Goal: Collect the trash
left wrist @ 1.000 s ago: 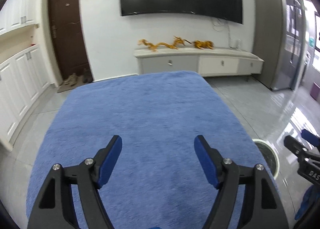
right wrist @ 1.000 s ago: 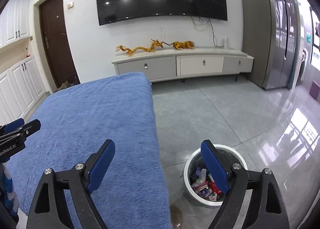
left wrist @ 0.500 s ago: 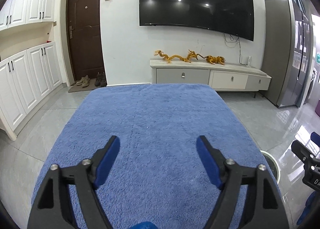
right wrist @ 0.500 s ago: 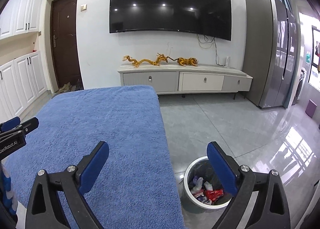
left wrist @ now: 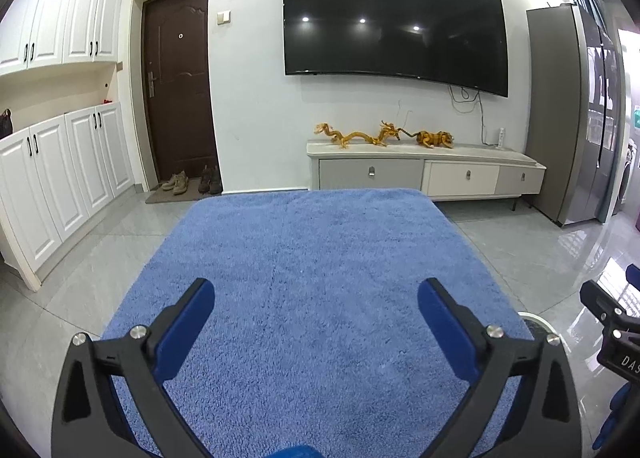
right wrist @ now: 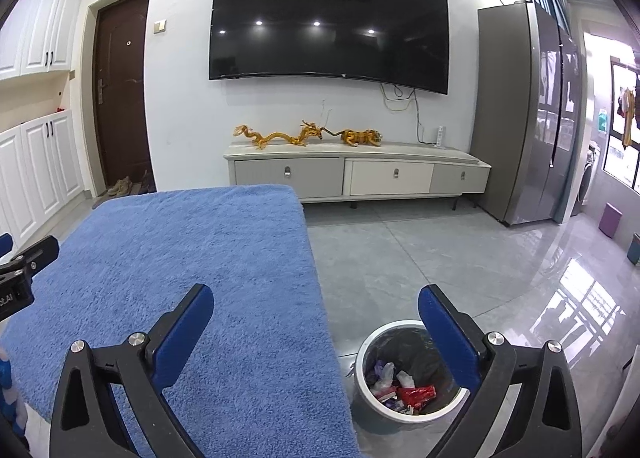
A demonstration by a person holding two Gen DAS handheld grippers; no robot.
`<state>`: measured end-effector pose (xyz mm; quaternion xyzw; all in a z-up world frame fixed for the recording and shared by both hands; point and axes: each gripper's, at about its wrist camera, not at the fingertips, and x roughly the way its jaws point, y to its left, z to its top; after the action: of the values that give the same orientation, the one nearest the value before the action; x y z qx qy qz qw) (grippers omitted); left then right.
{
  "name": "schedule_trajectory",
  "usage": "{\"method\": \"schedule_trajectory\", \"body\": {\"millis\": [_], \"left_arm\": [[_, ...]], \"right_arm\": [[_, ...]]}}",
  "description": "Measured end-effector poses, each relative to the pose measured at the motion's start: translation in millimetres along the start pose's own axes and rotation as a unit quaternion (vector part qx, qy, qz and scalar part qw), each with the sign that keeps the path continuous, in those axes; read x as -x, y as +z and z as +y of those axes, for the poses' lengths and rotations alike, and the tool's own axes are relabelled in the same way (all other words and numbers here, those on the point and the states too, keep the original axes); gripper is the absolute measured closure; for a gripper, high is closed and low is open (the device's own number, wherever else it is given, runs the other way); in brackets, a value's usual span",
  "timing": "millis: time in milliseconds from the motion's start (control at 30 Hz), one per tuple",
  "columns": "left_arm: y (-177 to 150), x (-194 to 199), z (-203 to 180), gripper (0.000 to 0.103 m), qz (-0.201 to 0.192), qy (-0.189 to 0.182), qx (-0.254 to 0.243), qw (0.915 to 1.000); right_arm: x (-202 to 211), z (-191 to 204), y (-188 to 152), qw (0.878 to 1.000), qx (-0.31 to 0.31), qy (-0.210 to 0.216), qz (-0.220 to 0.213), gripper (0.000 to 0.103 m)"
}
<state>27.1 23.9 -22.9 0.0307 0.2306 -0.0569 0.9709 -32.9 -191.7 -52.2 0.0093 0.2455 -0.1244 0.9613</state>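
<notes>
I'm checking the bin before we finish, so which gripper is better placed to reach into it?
Right, probably. The right gripper is open, with the trash bin on the floor just past its right finger. The left gripper, also open, faces the blue towel.

A thick blue cloth [left wrist: 320, 278] with a fuzzy, towel-like pile covers the bench, matt and rough. The left claw [left wrist: 316, 300] and right claw [right wrist: 316, 304] are matt black plastic with smooth blue pads [right wrist: 184, 334] and shiny metal screws [right wrist: 136, 338]. The floor [right wrist: 420, 254] is glossy grey tile that mirrors the window light. The bin [right wrist: 362, 370] has a smooth white wall and a black plastic liner, with crinkled shiny wrappers [right wrist: 416, 393] inside. The television [left wrist: 392, 22] is glossy black, the door [left wrist: 178, 78] dark wood, the fridge [right wrist: 528, 114] sleek grey and reflective, the cupboards [left wrist: 60, 178] smooth painted white.
</notes>
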Motion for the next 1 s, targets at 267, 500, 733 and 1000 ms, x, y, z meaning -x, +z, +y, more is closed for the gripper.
{"method": "schedule_trajectory", "body": {"millis": [267, 500, 733, 1000], "left_arm": [[-1, -6, -9, 0.001, 0.010, -0.007, -0.011, 0.9999], [-4, -13, -19, 0.001, 0.016, -0.015, -0.026, 0.9994], [-5, -22, -28, 0.001, 0.019, -0.019, -0.032, 0.9991], [-4, -39, -40, 0.001, 0.029, -0.028, -0.042, 0.9983]], "right_arm": [[-7, -2, -7, 1.000, -0.012, -0.002, 0.009, 0.000], [-16, -2, -11, 1.000, -0.012, -0.003, 0.023, 0.000], [-26, -9, -15, 0.999, -0.019, -0.012, 0.033, 0.000], [-41, -17, -19, 0.998, -0.027, -0.020, 0.046, 0.000]]}}
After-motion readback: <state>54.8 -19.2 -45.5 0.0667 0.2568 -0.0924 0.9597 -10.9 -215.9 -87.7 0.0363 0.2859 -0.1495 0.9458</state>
